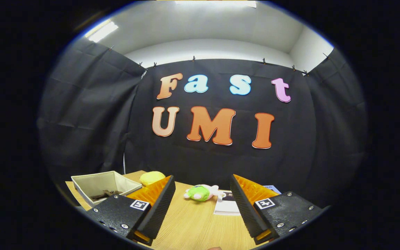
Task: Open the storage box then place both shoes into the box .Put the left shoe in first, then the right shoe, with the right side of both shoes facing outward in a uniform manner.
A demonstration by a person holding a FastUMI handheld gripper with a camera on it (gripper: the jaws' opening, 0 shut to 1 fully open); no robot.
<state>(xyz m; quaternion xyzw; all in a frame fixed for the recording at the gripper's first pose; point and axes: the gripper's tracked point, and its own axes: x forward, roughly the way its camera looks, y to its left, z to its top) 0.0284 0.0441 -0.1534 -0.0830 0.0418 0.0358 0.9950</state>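
The tongs [202, 199] stood spread with nothing between their 2 fingers, and beyond the left finger sat an open pale storage box [100, 182] on the wooden table [196, 225] (something dark lay inside, too unclear to identify).

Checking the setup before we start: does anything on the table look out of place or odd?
A green and white plush toy lies on its side on the wooden table, beyond the open gripper; it's no part of a shoe task. The beige fabric bin sits skewed at the table's corner.
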